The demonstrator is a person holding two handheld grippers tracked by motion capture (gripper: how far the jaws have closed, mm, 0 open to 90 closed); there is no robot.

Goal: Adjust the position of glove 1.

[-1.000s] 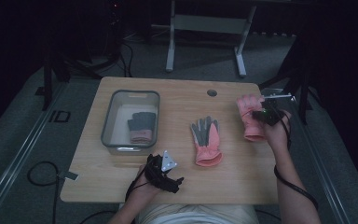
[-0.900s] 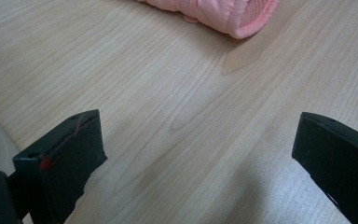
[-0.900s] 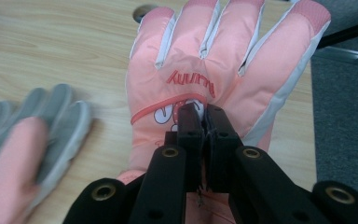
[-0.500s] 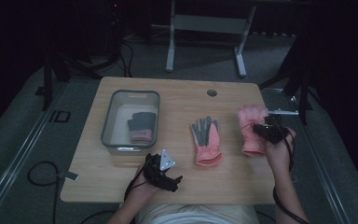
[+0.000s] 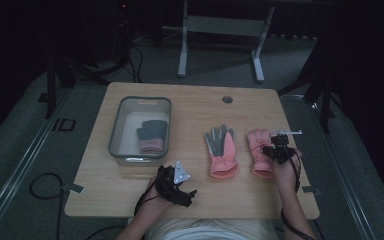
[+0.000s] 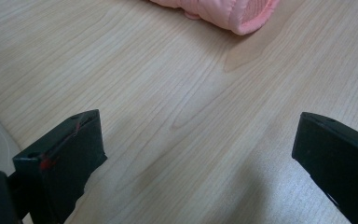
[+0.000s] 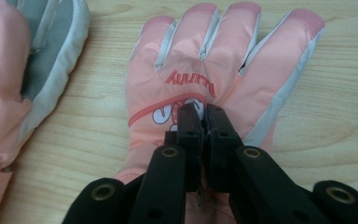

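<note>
Pink glove (image 7: 214, 70): cuff hiding beneath the right gripper (image 7: 204, 109), whose jaws are pinching its printed back; fingers spreading ahead, flat on the table (image 7: 335, 107).

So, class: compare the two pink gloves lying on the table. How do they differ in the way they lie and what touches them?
The left glove lies grey palm up; the right glove lies printed back up. The left glove lies free; the right gripper is pinched shut on the right glove. Both are pink, flat on the table, fingers pointing away from the person.
</note>
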